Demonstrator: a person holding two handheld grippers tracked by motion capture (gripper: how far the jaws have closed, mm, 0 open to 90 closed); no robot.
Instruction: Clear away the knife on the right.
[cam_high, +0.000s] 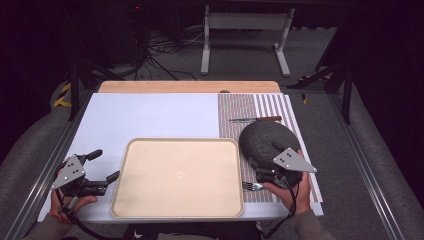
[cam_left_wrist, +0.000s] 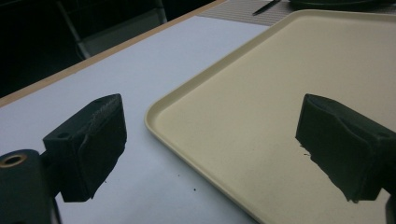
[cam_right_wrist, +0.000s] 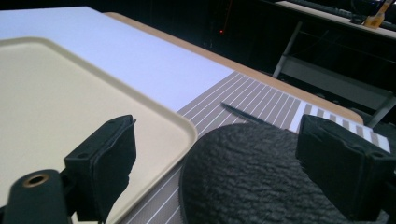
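Two open grippers (cam_high: 102, 165) (cam_high: 260, 175), one tray (cam_high: 150, 210), one plate (cam_high: 260, 140), one fork (cam_high: 251, 186).

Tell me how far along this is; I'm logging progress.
Nothing looks done yet: the tray has nothing on it. The right gripper is at the dark plate on the striped mat, jaws open, not gripping. The left gripper hovers open at the tray's left edge. The knife and fork lie untouched on the mat.

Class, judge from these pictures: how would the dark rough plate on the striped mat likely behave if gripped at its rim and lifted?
The dark plate looks stiff, probably ceramic, so fairly heavy and breakable. Its rough surface should resist slipping.
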